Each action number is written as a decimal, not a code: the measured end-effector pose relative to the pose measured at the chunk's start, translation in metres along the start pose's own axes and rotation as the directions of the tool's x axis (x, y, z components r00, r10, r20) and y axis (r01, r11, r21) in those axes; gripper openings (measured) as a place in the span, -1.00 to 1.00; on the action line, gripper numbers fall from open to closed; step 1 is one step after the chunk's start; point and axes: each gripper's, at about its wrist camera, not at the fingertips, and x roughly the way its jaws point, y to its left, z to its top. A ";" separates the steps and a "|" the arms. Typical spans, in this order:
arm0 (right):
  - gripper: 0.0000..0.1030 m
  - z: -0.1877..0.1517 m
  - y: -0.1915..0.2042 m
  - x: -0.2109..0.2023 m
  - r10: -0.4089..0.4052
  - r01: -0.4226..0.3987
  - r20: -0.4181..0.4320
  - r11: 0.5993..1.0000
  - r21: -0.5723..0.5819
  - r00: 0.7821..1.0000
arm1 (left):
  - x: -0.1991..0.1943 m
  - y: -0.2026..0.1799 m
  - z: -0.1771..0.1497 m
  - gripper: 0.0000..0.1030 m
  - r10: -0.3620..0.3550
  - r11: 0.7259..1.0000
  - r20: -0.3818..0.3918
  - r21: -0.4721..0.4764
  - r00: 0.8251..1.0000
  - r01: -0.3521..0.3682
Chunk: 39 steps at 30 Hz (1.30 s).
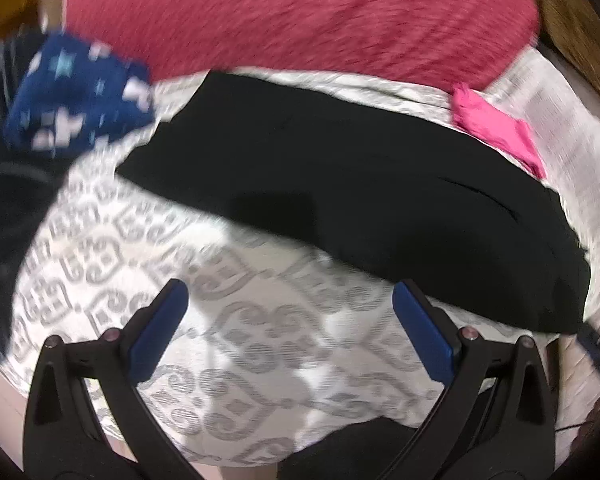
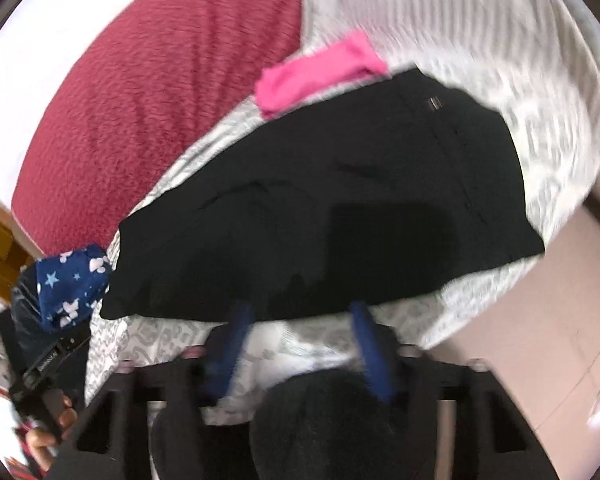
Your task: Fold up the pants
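Black pants [image 1: 340, 168] [image 2: 320, 200] lie flat in a long band across a white bedsheet with grey patterns [image 1: 260, 340] [image 2: 540, 128]. My left gripper [image 1: 290, 285] hangs open over the bare sheet, just short of the pants' near edge, with nothing between its blue pads [image 1: 160, 328]. My right gripper [image 2: 300, 308] has its blurred blue fingers [image 2: 374, 356] partly apart. Their tips reach the near edge of the pants, and no cloth is pinched between them.
A red blanket [image 1: 300, 12] [image 2: 140, 100] covers the far side of the bed. A pink cloth [image 1: 496, 128] [image 2: 316, 72] touches the pants' far edge, and a blue star-print cloth [image 1: 76, 96] [image 2: 72, 284] lies at their left end. Tan floor [image 2: 540, 340] shows right of the bed.
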 end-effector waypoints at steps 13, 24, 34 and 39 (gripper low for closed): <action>0.04 0.006 -0.061 0.037 0.192 -0.161 -0.057 0.924 0.346 0.980 | 0.054 0.062 0.007 0.97 -0.110 0.970 -0.069 -0.225 0.992 0.093; -0.49 0.027 -0.056 0.033 0.028 -0.047 0.069 0.957 0.285 0.997 | 0.095 0.083 0.029 0.97 -0.140 0.957 -0.096 -0.269 0.985 0.110; 0.00 0.029 -0.071 0.037 0.006 -0.010 0.013 0.939 0.342 1.000 | 0.139 0.105 0.062 0.81 -0.119 0.934 -0.167 -0.354 0.979 0.053; 0.18 0.032 -0.085 0.039 -0.028 0.011 0.040 0.926 0.378 0.999 | 0.144 0.109 0.067 0.81 -0.106 0.926 -0.160 -0.375 0.981 0.039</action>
